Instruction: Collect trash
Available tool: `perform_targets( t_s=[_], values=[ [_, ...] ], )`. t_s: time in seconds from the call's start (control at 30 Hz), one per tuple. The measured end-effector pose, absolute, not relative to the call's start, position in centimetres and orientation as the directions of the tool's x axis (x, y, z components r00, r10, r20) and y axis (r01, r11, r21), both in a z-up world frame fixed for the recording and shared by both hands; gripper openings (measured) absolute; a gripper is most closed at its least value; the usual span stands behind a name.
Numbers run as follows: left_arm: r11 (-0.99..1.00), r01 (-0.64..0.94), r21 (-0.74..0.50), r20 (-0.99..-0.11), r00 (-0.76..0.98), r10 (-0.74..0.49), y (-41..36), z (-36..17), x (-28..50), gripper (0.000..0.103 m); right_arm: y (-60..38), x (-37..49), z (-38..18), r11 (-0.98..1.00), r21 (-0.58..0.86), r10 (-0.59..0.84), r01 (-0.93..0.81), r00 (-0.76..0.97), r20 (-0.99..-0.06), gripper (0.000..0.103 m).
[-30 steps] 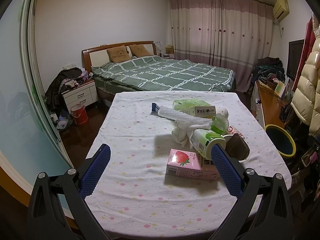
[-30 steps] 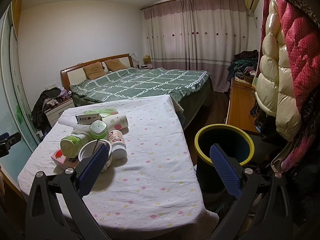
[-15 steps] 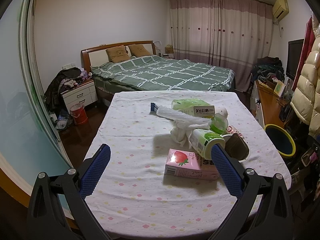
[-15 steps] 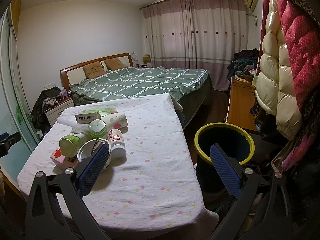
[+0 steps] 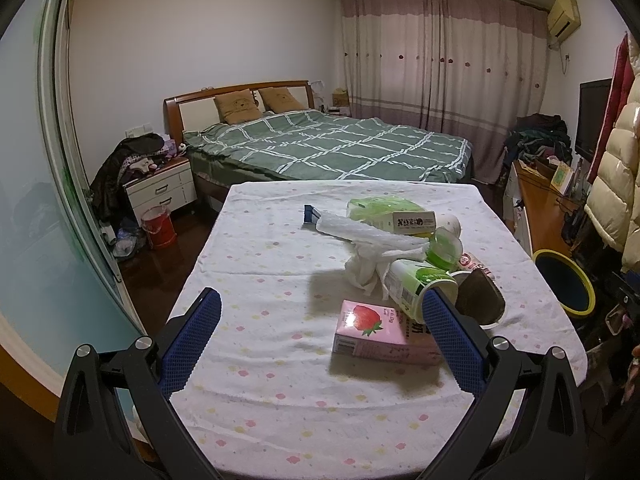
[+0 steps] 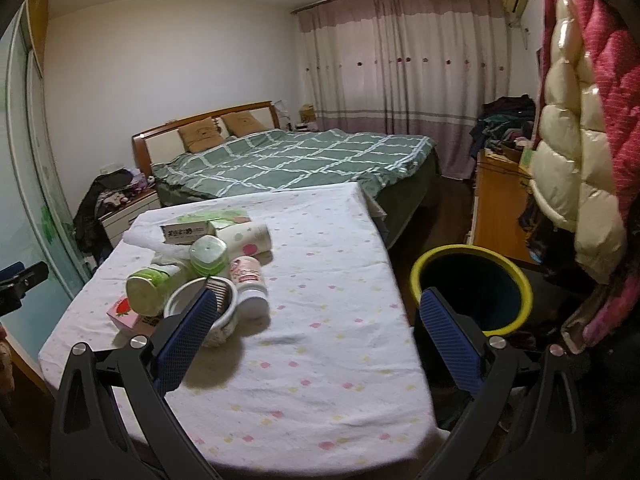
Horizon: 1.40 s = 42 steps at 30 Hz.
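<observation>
Trash pile (image 5: 404, 256) sat bunched on the surface (image 5: 260, 280): pink strawberry carton (image 5: 370, 334), green-lidded jars, crumpled tissue, boxes, with the yellow-rimmed bin (image 6: 472, 284) just beside the surface edge. Left tongs (image 5: 320, 340) and right tongs (image 6: 316, 340) both hung apart, empty; nothing shifted versus earlier frames.

- A table (image 5: 256, 320) under a white cloth with small coloured dots carries 1 heap of trash.
- Directly on the cloth: a pink strawberry carton (image 5: 370, 330), a white bowl (image 6: 224, 322), a white-and-pink bottle (image 6: 250, 280) lying down, crumpled white plastic (image 5: 366, 270) and a small blue item (image 5: 310, 213).
- A green-and-white can (image 5: 416, 284) leans on the carton.
- A yellow-rimmed bin (image 6: 472, 286) stands on the floor just beside the table.
</observation>
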<state>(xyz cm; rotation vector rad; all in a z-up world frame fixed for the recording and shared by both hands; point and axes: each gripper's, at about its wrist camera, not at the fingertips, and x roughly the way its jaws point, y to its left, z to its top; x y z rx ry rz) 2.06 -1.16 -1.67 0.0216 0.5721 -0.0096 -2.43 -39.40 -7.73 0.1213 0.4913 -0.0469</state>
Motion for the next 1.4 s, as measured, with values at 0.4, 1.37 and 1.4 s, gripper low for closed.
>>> perform_targets(
  t_s=[0.4,1.37,1.4],
  values=[
    [1.0,0.006,0.024,-0.558,0.83,0.009,-0.2,-3.3,4.5,0.099,-34.4,4.5,-8.7,0.987,0.13,0.146,-0.089,0.831,-0.536,0.084],
    [0.995,-0.085,0.054,-0.58,0.809,0.1,4.4,-5.1,7.8,0.099,-16.2,18.1,-8.9,0.832,-0.021,0.384,-0.554,0.603,-0.699,0.045],
    [0.995,-0.084,0.054,-0.582,0.807,0.1,4.5,-5.2,7.9,0.099,-15.6,18.3,-9.0,0.827,-0.034,0.376,-0.56,0.599,-0.707,0.045]
  ],
)
